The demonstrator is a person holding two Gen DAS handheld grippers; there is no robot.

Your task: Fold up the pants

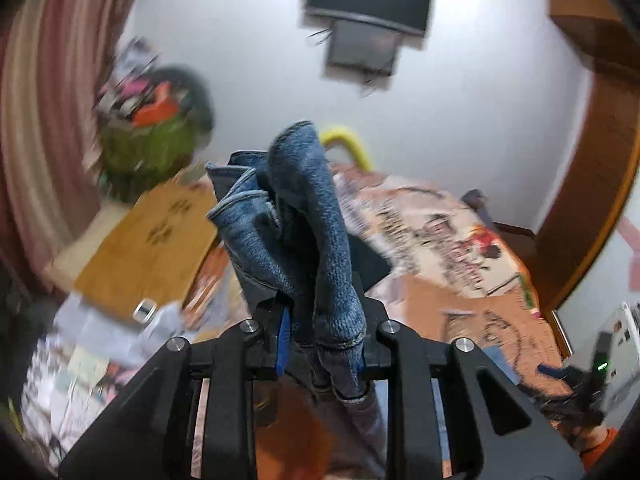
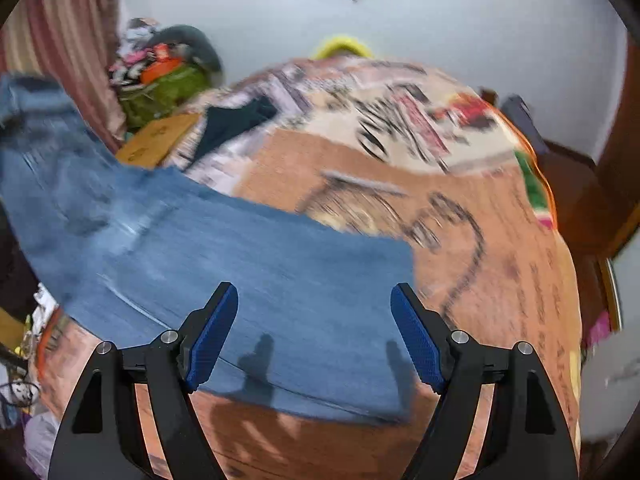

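Note:
The pants are blue jeans. In the left wrist view my left gripper point(image 1: 320, 344) is shut on a bunched end of the jeans point(image 1: 296, 220), which stands up in front of the camera and hangs down below the jaws. In the right wrist view the jeans point(image 2: 224, 264) stretch from the upper left, where they are lifted, down across the bed, with their lower end lying flat. My right gripper point(image 2: 314, 336) is open and empty, just above that flat end, with its blue pads point(image 2: 212, 336) on either side.
The bed has an orange patterned blanket point(image 2: 460, 208). A dark garment point(image 2: 236, 120) lies further back on it. A wooden board point(image 1: 148, 244) and a pile of clutter point(image 1: 156, 120) sit at the left. A wooden door frame point(image 1: 592, 200) stands at the right. A screen point(image 1: 368, 0) hangs on the wall.

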